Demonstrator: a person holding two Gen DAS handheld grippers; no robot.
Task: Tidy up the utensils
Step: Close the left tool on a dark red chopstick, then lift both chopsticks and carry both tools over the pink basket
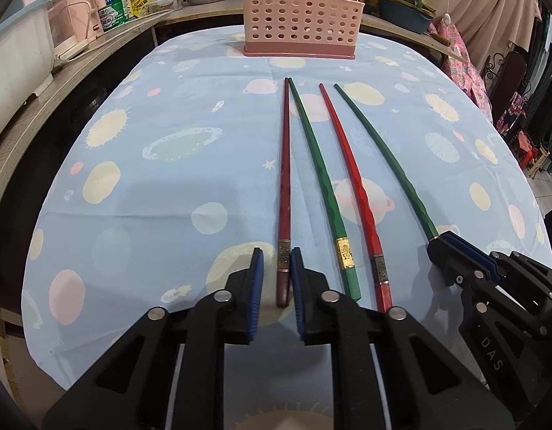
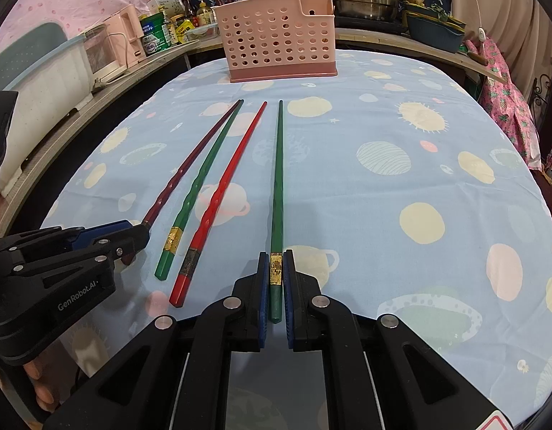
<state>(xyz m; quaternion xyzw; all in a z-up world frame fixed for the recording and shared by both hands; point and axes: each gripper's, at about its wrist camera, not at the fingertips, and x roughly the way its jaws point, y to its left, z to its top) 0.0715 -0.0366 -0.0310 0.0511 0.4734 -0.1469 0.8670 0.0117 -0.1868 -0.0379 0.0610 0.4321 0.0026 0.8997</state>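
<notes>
Your left gripper (image 1: 277, 268) straddles the near end of the dark red chopstick (image 1: 285, 179), which lies flat on the tablecloth (image 1: 168, 215). Jaws are apart: the right pad looks to touch the stick, w/ a gap on the left. Your right gripper (image 2: 276, 268) sits around the near end of the outer green chopstick (image 2: 277, 197), jaws nearly closed w/ the pads right at its sides; can't tell if they actually pinch it.

Between those two lie the inner green chopstick (image 1: 320, 179) and the bright red chopstick (image 1: 351, 186), side by side, tips pointing at the pink basket (image 1: 297, 18) at the table's far edge.

Hard to see: in the left wrist view the right gripper covers the outer green stick's butt end, and in the right wrist view the left gripper hides the dark red stick's butt. Basket contents are mostly screened by its perforated wall.

Count: 4 chopsticks on the cloth, 2 green, 2 reddish; 1 basket.
</notes>
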